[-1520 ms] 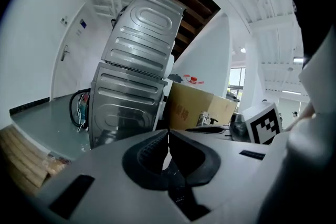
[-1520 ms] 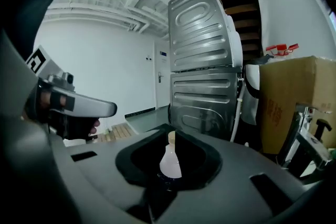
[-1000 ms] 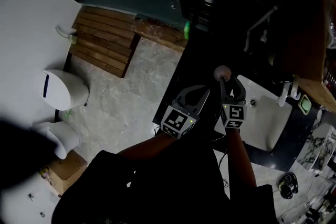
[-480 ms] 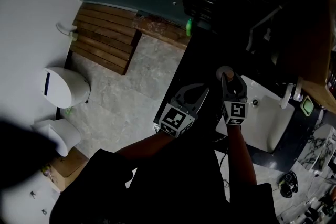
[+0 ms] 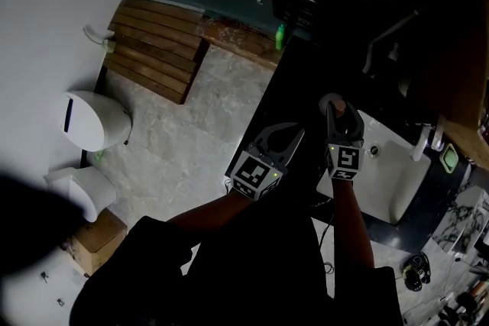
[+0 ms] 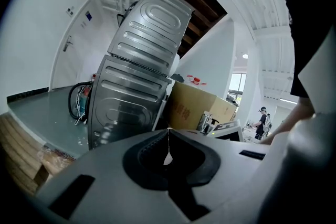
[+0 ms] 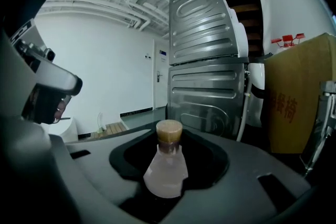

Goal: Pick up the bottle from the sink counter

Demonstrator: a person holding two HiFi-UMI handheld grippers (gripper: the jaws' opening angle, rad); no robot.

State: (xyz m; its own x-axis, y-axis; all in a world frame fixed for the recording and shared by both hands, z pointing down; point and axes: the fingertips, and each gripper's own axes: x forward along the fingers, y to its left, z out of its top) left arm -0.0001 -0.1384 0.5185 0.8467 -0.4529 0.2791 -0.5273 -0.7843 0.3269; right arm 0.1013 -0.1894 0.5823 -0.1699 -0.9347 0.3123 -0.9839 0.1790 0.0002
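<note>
Bottle (image 7: 167, 168) between the jaws of the right gripper (image 5: 341, 113); sink (image 5: 393, 191) to its right, left gripper (image 5: 283, 133) just beside on its left, stacked appliances (image 7: 207, 86) behind.

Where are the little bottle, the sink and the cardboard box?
bottle (image 7: 166, 168), right gripper view, on its pale glass body.
sink (image 5: 393, 181), head view, on the white basin's bare floor.
cardboard box (image 7: 296, 97), right gripper view, on its brown printed side.

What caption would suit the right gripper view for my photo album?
Right gripper clamps a small corked bottle, with stacked metal appliances behind.
</note>
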